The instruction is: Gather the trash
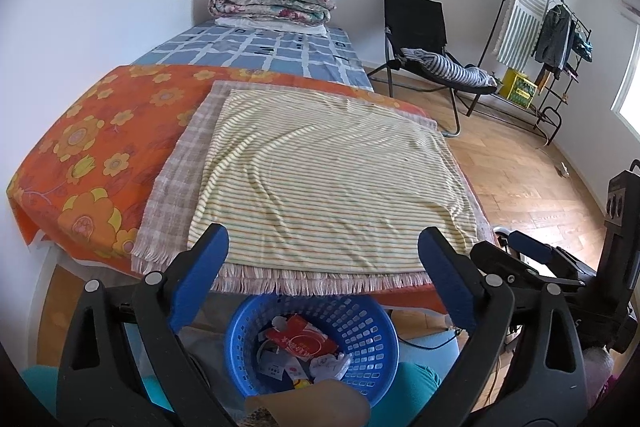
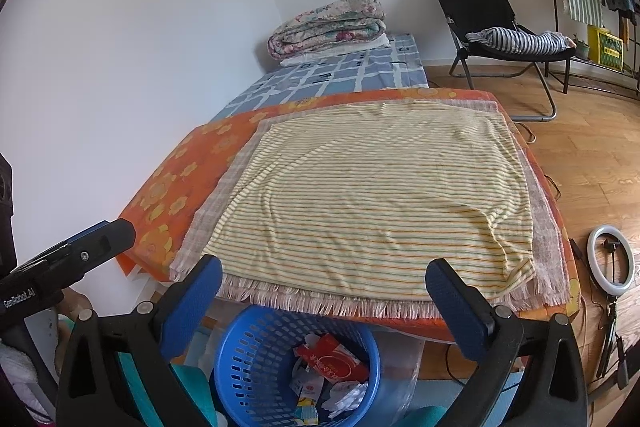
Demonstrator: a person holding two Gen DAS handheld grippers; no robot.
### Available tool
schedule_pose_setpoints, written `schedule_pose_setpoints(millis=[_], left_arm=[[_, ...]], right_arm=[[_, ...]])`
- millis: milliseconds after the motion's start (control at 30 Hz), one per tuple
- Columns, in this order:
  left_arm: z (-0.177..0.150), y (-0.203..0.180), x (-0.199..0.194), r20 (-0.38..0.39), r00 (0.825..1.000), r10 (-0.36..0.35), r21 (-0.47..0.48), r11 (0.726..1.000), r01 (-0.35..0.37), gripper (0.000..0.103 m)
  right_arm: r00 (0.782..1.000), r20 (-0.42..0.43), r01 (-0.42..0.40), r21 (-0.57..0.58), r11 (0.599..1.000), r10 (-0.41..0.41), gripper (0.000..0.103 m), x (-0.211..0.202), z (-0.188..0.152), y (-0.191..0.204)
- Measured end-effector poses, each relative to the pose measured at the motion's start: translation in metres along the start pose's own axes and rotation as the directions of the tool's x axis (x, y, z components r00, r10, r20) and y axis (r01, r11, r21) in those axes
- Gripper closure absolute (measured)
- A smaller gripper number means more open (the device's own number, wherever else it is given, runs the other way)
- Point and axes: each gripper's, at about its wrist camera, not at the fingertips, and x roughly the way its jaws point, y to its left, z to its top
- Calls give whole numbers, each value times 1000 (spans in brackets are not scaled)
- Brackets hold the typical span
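Note:
A blue plastic basket [image 1: 372,343] stands on the floor below the near edge of the table. It holds a red wrapper [image 1: 300,341] and crumpled white paper [image 1: 330,365]. My left gripper [image 1: 324,251] is open and empty, above the basket at the table edge. In the right wrist view the same basket [image 2: 256,355] holds the red wrapper [image 2: 332,357] and white scraps [image 2: 346,397]. My right gripper [image 2: 324,277] is open and empty, above the basket. A yellow striped cloth [image 1: 320,171] covers the table top, bare of trash.
An orange flowered cloth [image 1: 92,147] lies under the striped one. A bed with a folded quilt [image 1: 272,3] is behind. A black chair [image 1: 424,39] and clothes rack [image 1: 560,39] stand at right. A ring light [image 2: 612,259] lies on the wooden floor.

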Motion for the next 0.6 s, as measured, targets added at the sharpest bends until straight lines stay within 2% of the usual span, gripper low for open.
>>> schedule_pose_setpoints(millis=[600], left_arm=[[-5, 4, 2, -9, 1000, 13, 2, 1000, -13, 5]], right_arm=[[1000, -4, 0, 7, 1000, 0, 0, 0, 2, 1]])
